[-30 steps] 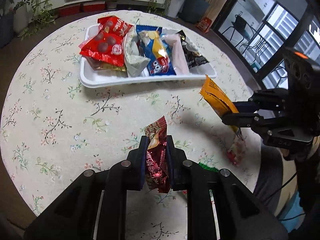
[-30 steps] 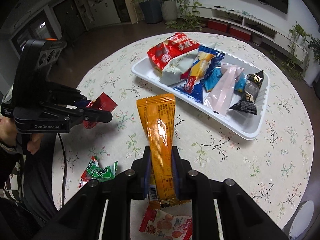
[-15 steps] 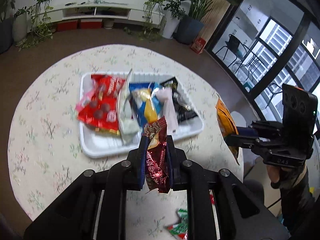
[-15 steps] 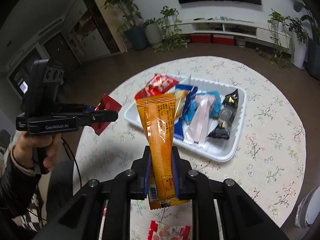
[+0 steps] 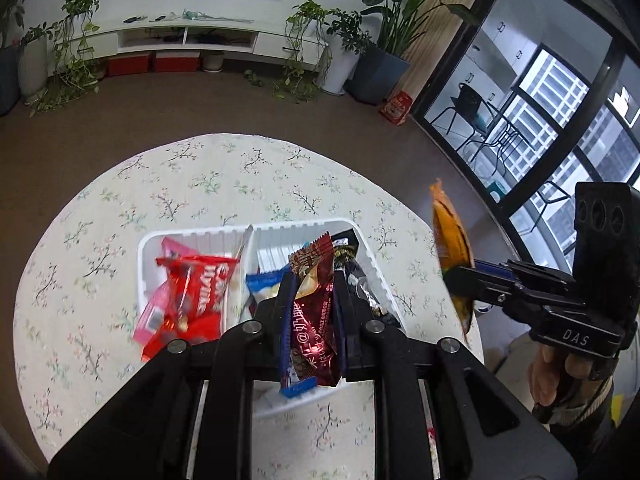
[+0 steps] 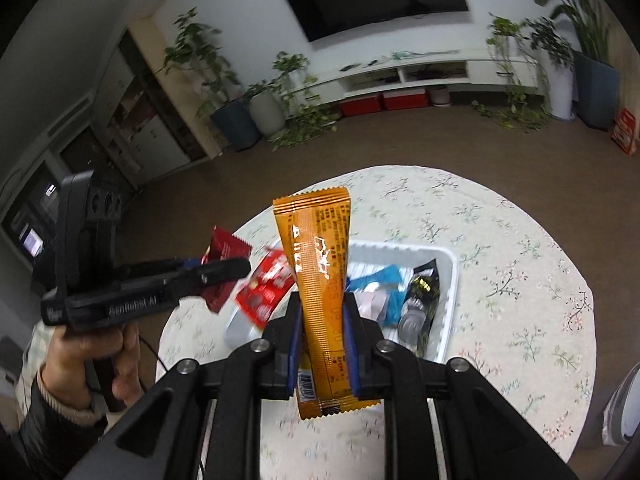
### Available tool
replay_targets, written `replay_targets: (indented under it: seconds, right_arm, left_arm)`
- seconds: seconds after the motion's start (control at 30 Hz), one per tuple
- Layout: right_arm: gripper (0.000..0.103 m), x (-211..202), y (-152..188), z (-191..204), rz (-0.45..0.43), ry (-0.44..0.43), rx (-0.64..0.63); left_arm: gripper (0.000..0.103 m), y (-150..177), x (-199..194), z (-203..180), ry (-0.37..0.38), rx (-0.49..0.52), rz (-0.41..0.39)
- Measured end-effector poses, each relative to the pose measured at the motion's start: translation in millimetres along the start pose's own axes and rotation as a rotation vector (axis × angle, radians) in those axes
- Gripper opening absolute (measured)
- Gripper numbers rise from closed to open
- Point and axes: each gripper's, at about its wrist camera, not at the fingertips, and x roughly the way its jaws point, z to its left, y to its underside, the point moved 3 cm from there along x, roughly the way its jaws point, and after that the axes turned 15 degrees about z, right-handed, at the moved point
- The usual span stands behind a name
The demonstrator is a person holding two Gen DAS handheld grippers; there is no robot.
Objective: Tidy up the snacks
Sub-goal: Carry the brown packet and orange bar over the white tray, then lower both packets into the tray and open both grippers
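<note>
My left gripper (image 5: pixel 311 284) is shut on a dark red snack packet (image 5: pixel 313 312), held in the air above the white tray (image 5: pixel 372 256). My right gripper (image 6: pixel 322 304) is shut on a long orange packet (image 6: pixel 320 264), also raised over the tray (image 6: pixel 450 304). The tray holds red bags (image 5: pixel 192 288), a blue-and-white packet (image 5: pixel 262 284) and a black packet (image 6: pixel 420 304). In the left wrist view the right gripper (image 5: pixel 460 280) with the orange packet (image 5: pixel 452 252) hangs to the right of the tray. In the right wrist view the left gripper (image 6: pixel 240 268) and its red packet (image 6: pixel 224 252) are at the tray's left.
The tray sits on a round table with a floral cloth (image 5: pixel 120 208). Brown floor surrounds it, with potted plants (image 5: pixel 384 64) and a low white cabinet (image 5: pixel 192 36) at the far wall. A hand (image 6: pixel 88 348) holds the left gripper's handle.
Both grippers have risen and moved towards the tray, each still gripping its packet; the table and tray look smaller and lower in both views. The loose packets near the table edge have left view.
</note>
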Motion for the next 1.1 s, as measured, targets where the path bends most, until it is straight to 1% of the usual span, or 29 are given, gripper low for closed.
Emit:
replay_targets:
  seconds: [0.07, 0.2, 0.37, 0.5, 0.67, 0.83, 1.1]
  right_arm:
    - [0.02, 12, -5, -6, 0.011, 0.011, 0.033]
    - [0.02, 39, -8, -22, 0.048, 0.053, 0.091]
    - [0.02, 66, -8, -42, 0.081, 0.075, 0.155]
    - [0.02, 80, -8, -50, 0.098, 0.083, 0.182]
    - [0.02, 93, -7, -51, 0.115, 0.099, 0.189]
    - [0.021, 98, -8, -52, 0.119, 0.12, 0.19]
    - [0.023, 104, -7, -51, 0.131, 0.137, 0.187]
  left_arm:
    - [0.015, -10, 15, 1, -0.004, -0.006, 0.013]
    - [0.015, -19, 44, 9, -0.015, -0.021, 0.04]
    - [0.015, -19, 76, 26, -0.025, -0.044, 0.066]
    - [0.015, -17, 91, 37, -0.027, -0.052, 0.074]
    - [0.016, -14, 101, 40, -0.037, -0.038, 0.084]
    - [0.016, -14, 106, 41, -0.036, -0.037, 0.083]
    - [0.017, -11, 105, 41, -0.054, -0.042, 0.089]
